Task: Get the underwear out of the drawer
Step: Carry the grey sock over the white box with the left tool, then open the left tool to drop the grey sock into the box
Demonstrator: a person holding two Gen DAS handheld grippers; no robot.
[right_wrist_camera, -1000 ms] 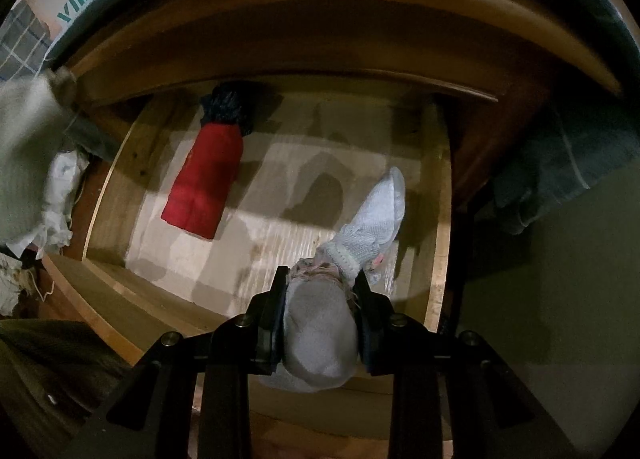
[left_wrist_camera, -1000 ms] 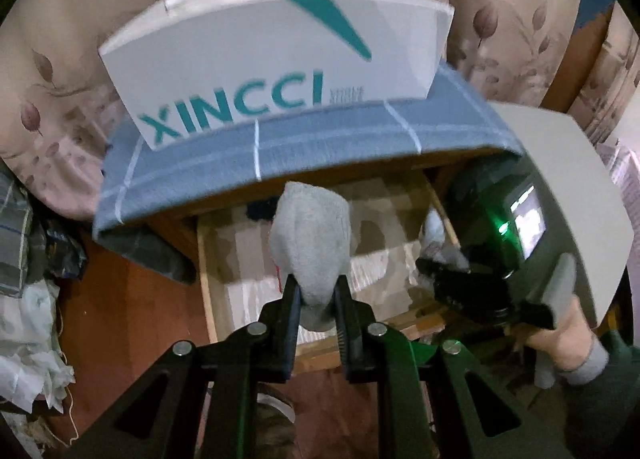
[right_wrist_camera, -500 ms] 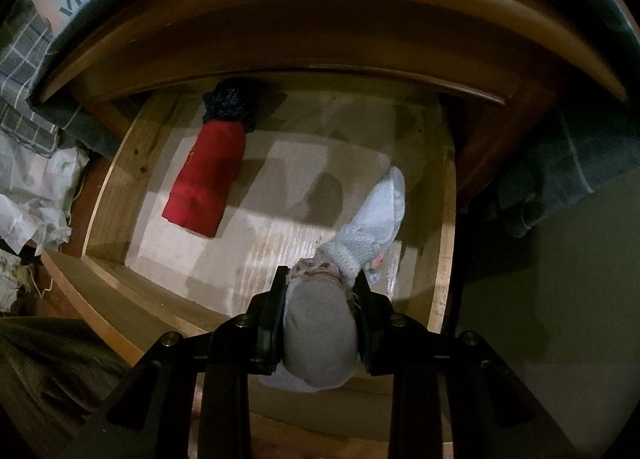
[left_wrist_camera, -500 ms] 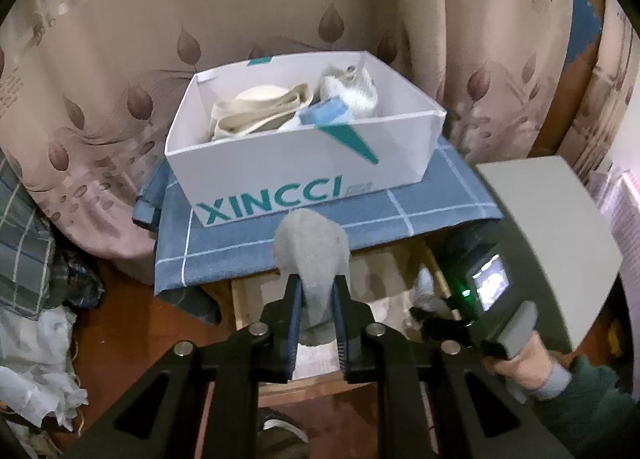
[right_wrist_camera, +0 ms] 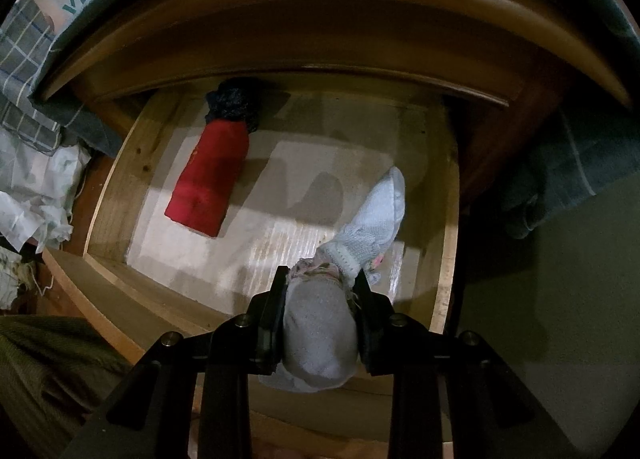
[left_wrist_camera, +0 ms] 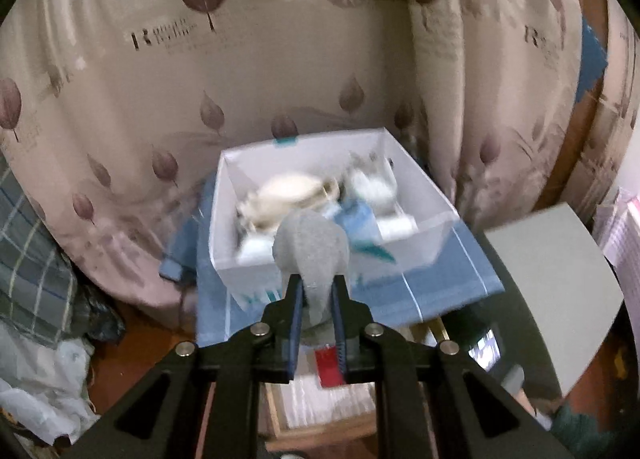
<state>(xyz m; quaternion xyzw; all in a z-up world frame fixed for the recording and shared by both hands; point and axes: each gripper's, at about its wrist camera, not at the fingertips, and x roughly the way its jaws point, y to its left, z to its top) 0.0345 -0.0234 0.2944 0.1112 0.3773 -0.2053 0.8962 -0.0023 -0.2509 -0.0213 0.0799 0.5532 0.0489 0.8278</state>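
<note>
My left gripper (left_wrist_camera: 316, 291) is shut on a grey sock (left_wrist_camera: 310, 245), held up in front of the white box (left_wrist_camera: 404, 251), which holds several pale garments. My right gripper (right_wrist_camera: 320, 279) is shut on a grey sock bundle (right_wrist_camera: 318, 335) with a pale blue sock (right_wrist_camera: 380, 215) trailing from it, low over the open wooden drawer (right_wrist_camera: 444, 259). In the drawer lie a red rolled garment (right_wrist_camera: 210, 183) and a dark one (right_wrist_camera: 234, 103) at the back left. The red garment (left_wrist_camera: 328, 369) also peeks below the left gripper.
The box stands on a blue checked cloth (left_wrist_camera: 440, 283) over the cabinet top, before a leaf-print curtain (left_wrist_camera: 160, 79). A grey panel (left_wrist_camera: 556, 291) is at the right. Crumpled white bags (right_wrist_camera: 36, 187) and plaid fabric (left_wrist_camera: 28, 263) lie left of the drawer.
The left gripper has risen with its grey sock from drawer height to above the box's rim, so the box's inside now shows. The right gripper and its socks have stayed put.
</note>
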